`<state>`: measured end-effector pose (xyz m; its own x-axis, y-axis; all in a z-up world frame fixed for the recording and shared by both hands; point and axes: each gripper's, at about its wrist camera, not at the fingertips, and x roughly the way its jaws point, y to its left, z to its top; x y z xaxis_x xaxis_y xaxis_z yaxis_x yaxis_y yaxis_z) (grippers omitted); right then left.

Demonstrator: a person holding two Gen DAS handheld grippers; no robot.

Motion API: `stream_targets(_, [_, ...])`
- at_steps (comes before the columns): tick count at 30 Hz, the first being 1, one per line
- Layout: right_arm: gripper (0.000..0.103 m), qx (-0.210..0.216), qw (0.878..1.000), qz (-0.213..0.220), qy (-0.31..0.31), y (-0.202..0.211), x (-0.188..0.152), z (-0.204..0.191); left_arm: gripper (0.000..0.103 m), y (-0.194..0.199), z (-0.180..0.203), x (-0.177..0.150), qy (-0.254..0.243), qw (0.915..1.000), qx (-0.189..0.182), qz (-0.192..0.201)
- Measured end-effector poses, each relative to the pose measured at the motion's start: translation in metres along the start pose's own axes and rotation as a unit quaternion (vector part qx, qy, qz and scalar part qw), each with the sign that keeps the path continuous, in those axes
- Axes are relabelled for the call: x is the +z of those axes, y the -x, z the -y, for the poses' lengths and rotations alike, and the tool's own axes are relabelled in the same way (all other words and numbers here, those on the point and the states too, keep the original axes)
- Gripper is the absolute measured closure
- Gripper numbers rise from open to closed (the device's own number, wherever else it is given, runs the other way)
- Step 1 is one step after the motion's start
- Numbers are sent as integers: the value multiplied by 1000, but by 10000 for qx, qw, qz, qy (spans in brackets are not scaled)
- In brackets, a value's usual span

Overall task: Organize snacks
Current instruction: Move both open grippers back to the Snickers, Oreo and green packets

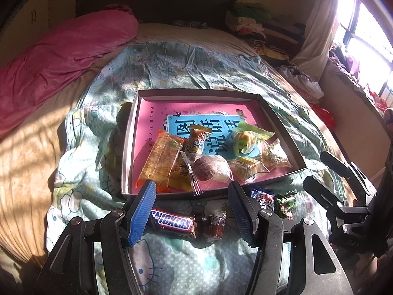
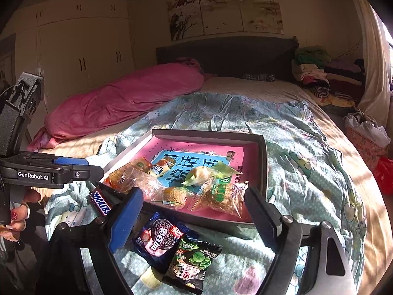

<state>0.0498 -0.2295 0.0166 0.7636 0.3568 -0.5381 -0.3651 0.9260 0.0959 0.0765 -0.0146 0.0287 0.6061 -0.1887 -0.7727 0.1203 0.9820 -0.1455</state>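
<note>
A shallow box (image 1: 131, 132) with a pink book inside lies on the bed and holds several wrapped snacks (image 1: 162, 157); it also shows in the right wrist view (image 2: 264, 162). My left gripper (image 1: 191, 206) is open and empty above a Snickers bar (image 1: 172, 222) and a small brown candy (image 1: 216, 225) on the quilt. My right gripper (image 2: 194, 211) is open and empty above an Oreo pack (image 2: 161, 236) and a green pea snack pack (image 2: 194, 263). The Snickers bar (image 2: 99, 202) also shows at the left of the right wrist view.
The quilt (image 1: 93, 172) covers the bed. A pink blanket (image 1: 61, 61) lies at the far left. Clothes (image 2: 316, 73) are piled by the headboard. The left gripper's body (image 2: 36, 172) shows at the left of the right wrist view. A window (image 1: 363, 29) is to the right.
</note>
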Motion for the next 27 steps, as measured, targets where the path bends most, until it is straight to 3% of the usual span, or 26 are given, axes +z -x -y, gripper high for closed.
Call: stream_targets(27, [19, -119, 9970, -580, -493, 5, -25, -2, 40, -8, 10, -32, -258, 9990, -147, -348])
